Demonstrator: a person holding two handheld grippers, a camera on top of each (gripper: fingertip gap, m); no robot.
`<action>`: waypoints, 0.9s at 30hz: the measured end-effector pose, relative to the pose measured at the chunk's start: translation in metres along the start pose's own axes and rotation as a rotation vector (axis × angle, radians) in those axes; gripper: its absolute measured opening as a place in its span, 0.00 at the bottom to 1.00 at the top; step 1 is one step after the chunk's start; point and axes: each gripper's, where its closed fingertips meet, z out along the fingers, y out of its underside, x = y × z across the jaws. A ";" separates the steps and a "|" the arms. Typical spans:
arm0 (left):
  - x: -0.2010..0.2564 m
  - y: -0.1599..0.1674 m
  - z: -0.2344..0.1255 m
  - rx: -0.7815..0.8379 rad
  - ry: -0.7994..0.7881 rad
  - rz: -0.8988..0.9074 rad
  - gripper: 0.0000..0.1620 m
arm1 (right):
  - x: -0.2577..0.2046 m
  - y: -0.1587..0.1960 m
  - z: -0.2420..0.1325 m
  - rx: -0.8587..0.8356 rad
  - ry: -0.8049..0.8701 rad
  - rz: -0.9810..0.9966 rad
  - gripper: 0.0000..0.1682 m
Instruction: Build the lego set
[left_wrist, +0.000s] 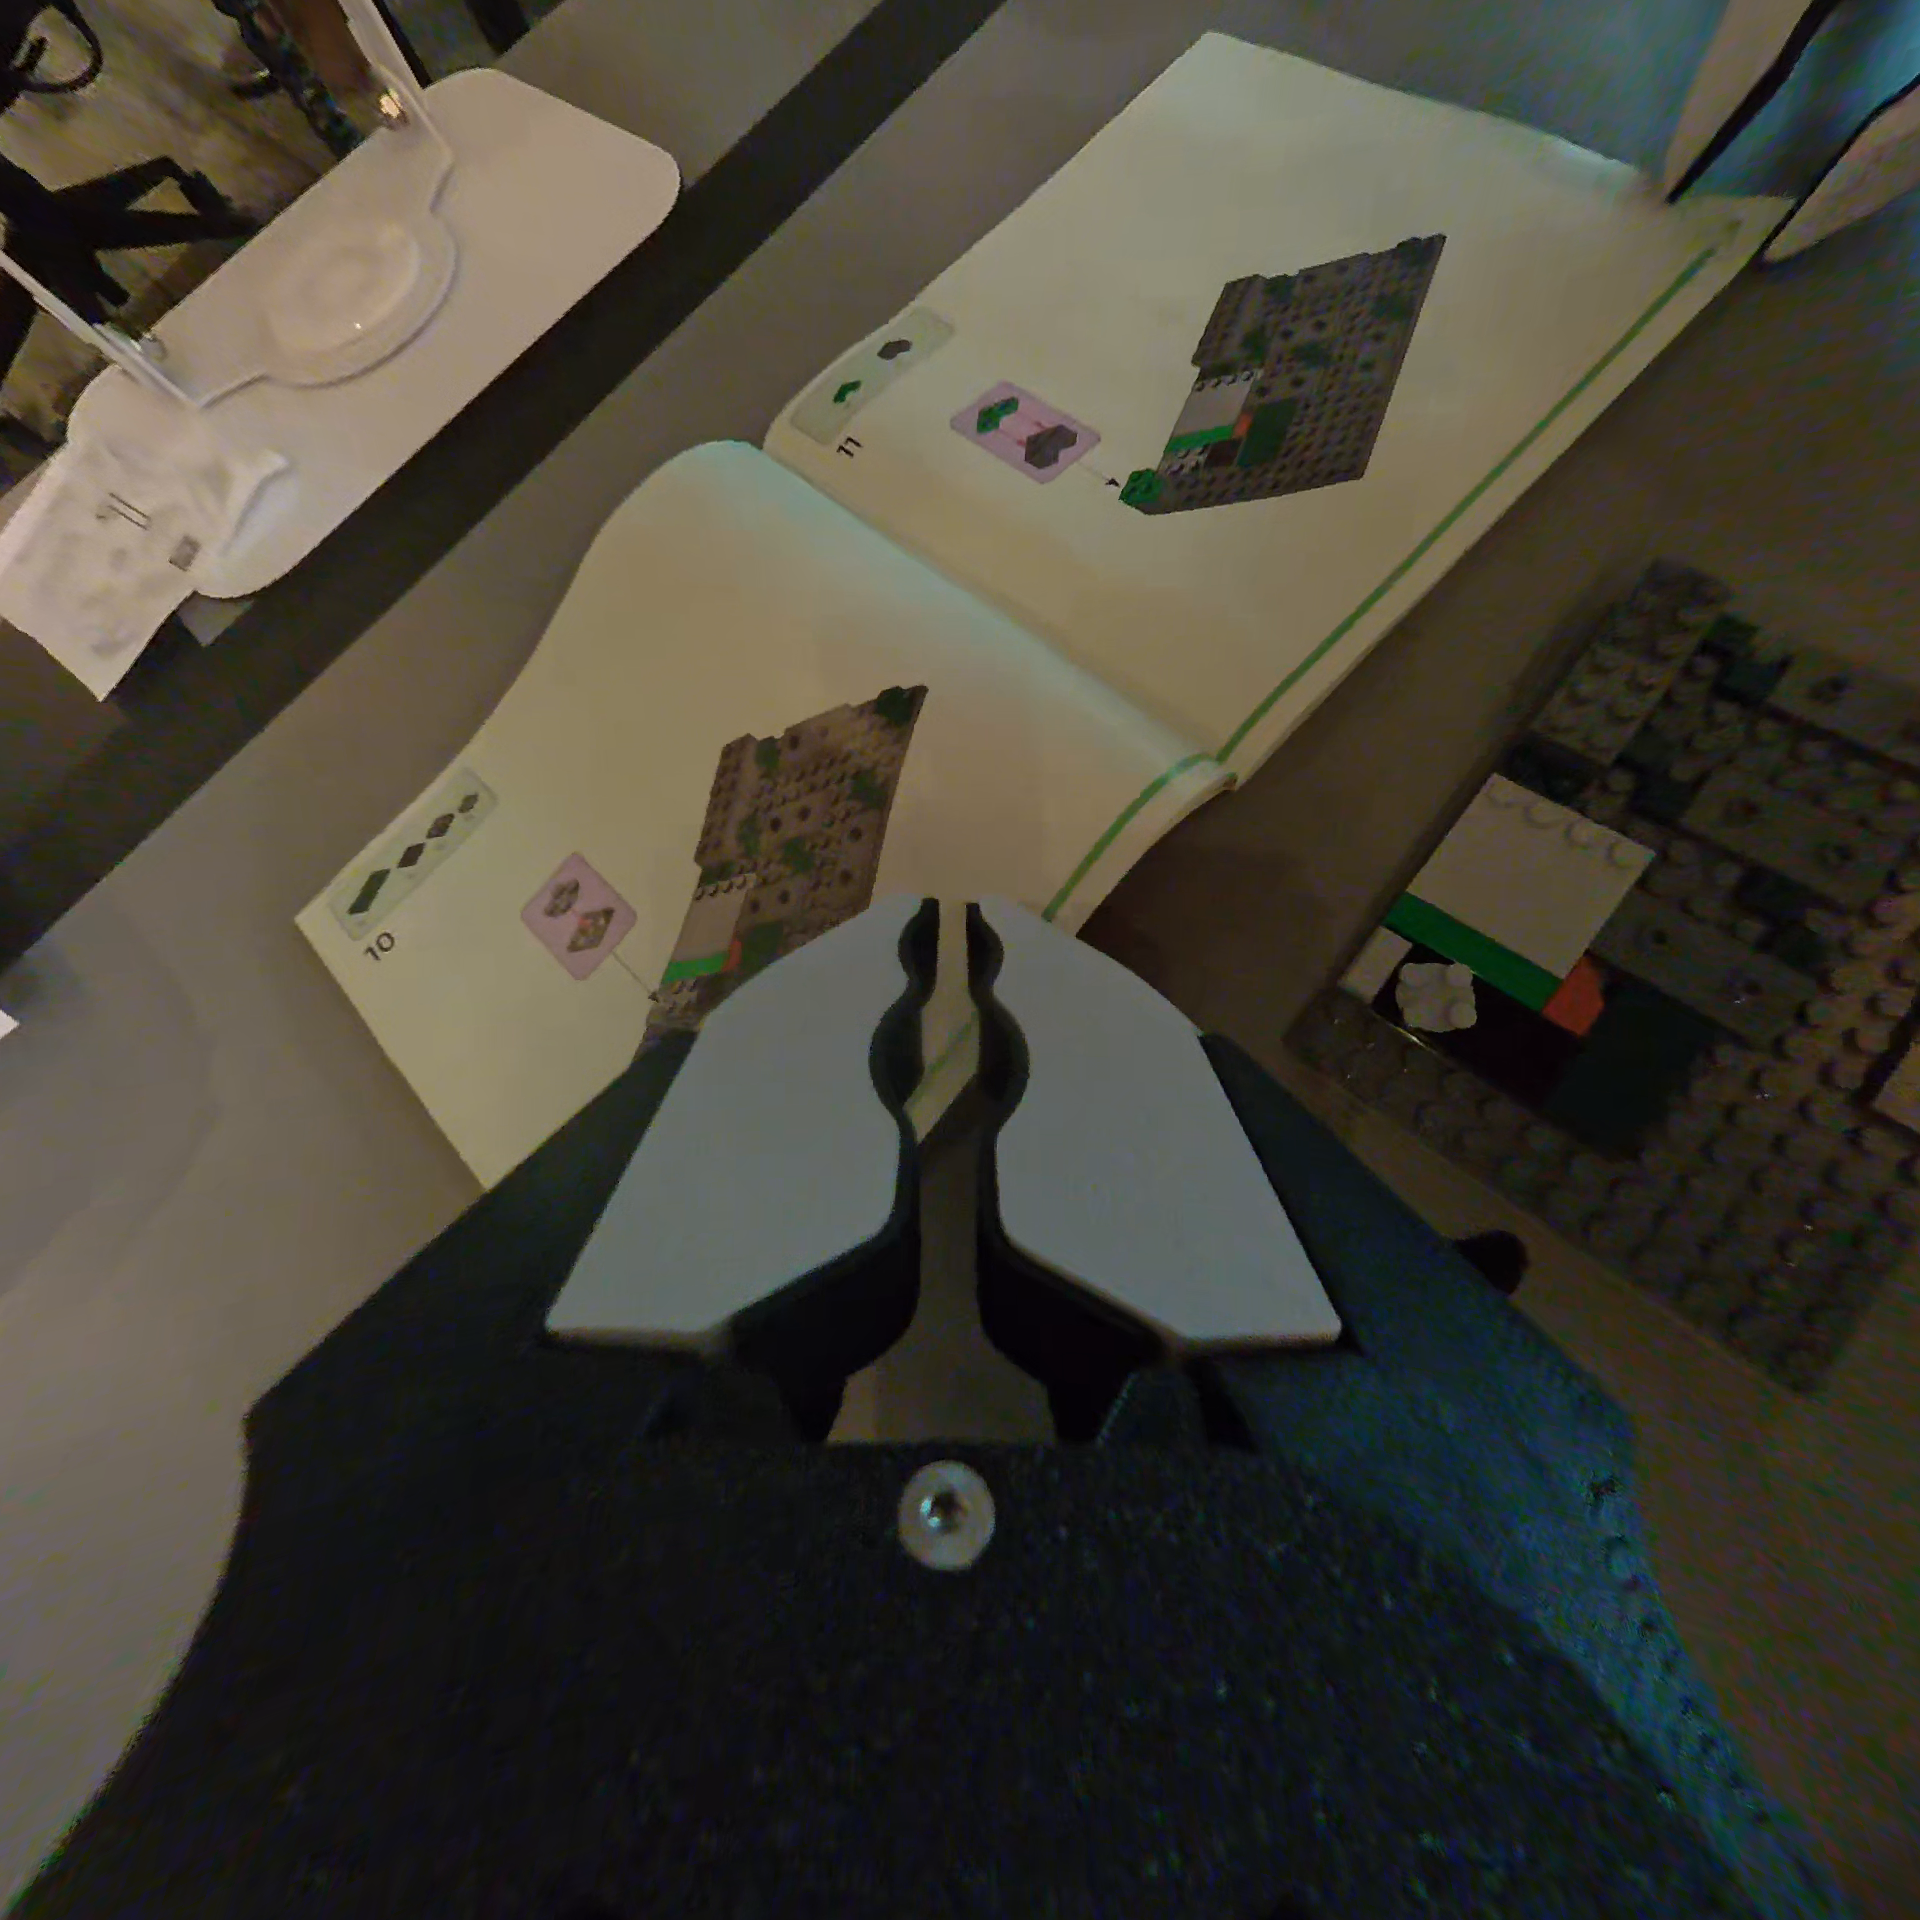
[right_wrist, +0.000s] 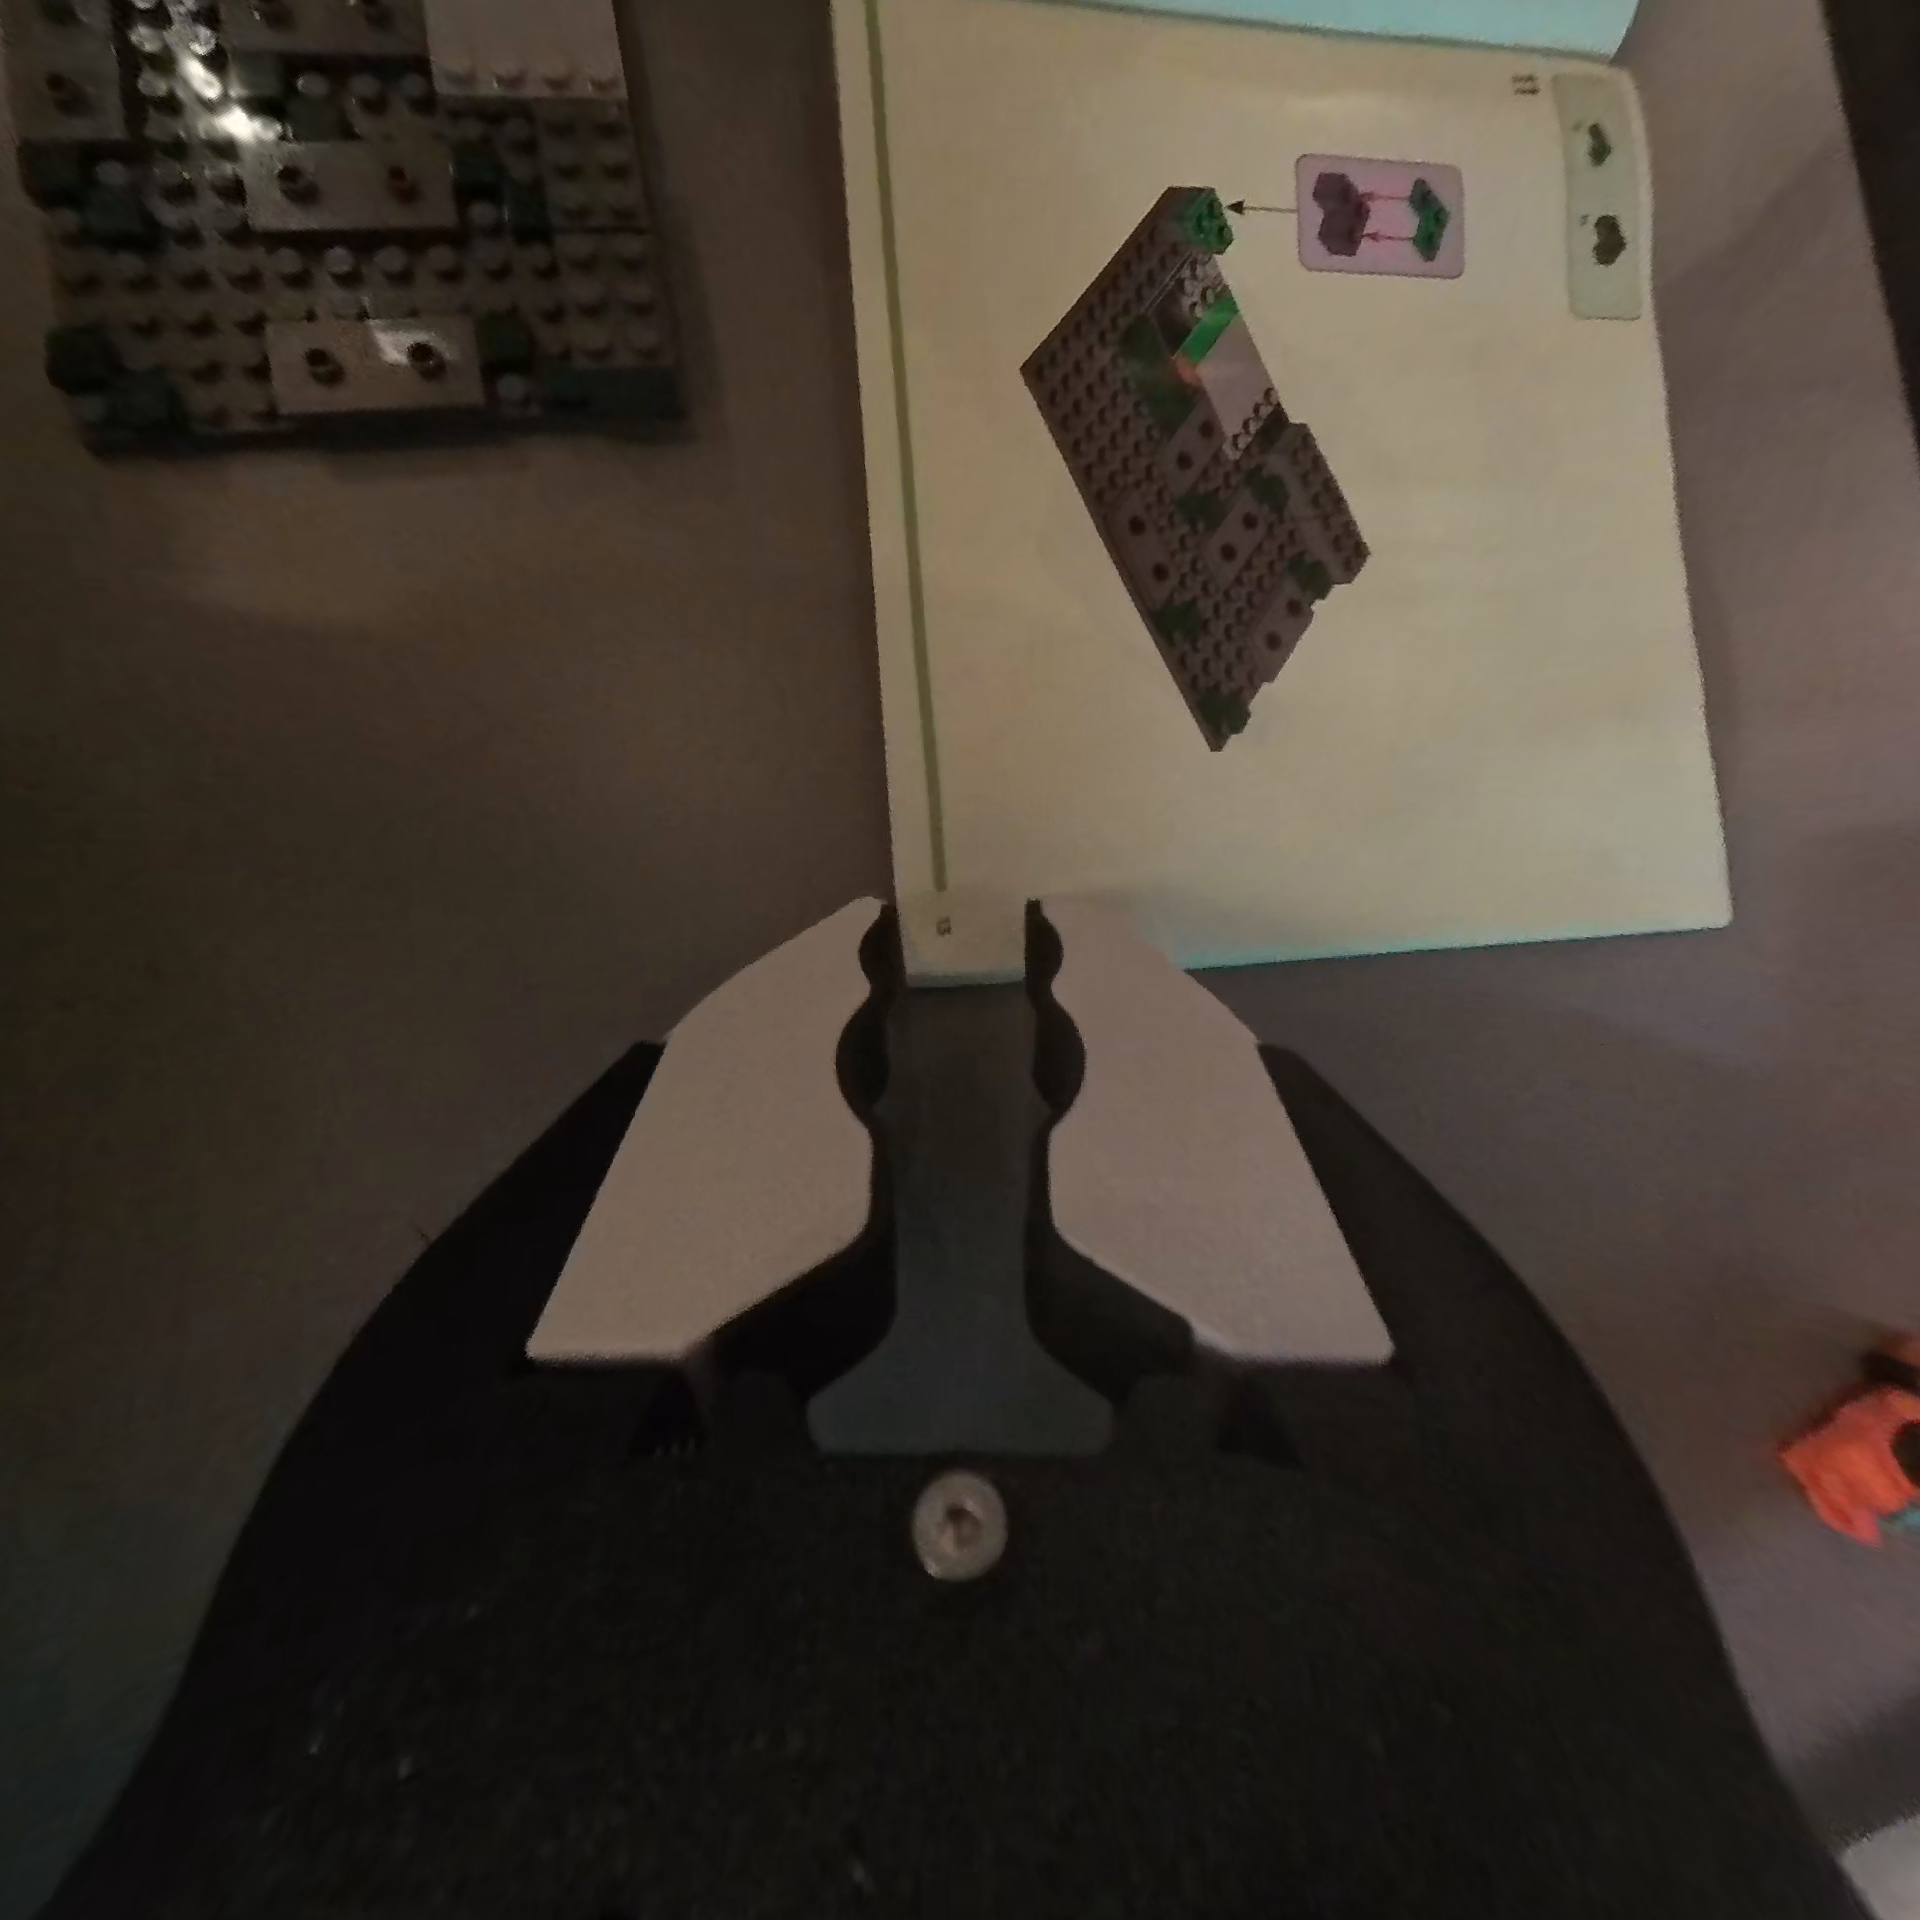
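Note:
A grey studded Lego baseplate build (left_wrist: 1683, 987) lies on the table at the right of the left wrist view, with white, green, red and black pieces and a small pale piece (left_wrist: 1437, 995) on it. It also shows at the top left of the right wrist view (right_wrist: 343, 218). An open instruction booklet (left_wrist: 1039, 582) lies beside it; one page shows in the right wrist view (right_wrist: 1299, 499). My left gripper (left_wrist: 954, 914) hovers over the booklet's lower page, jaws nearly closed and empty. My right gripper (right_wrist: 956, 914) is open and empty above the booklet's near edge.
A white tray with a clear plastic stand (left_wrist: 343, 260) and a paper sheet (left_wrist: 114, 561) sits at the far left across a dark gap between tables. An orange object (right_wrist: 1860, 1455) lies at the right edge of the right wrist view. The tips of one gripper are about 25 cm away from the tips of the other.

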 end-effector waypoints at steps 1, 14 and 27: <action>0.000 0.000 0.000 0.001 0.002 0.001 0.03 | 0.000 0.000 0.000 -0.005 -0.008 -0.005 0.13; 0.009 0.002 0.004 -0.007 0.031 0.016 0.03 | -0.007 -0.001 0.000 -0.059 -0.044 -0.070 0.03; 0.014 0.003 0.007 -0.014 0.044 0.032 0.03 | -0.007 0.002 -0.003 -0.063 -0.086 -0.064 0.00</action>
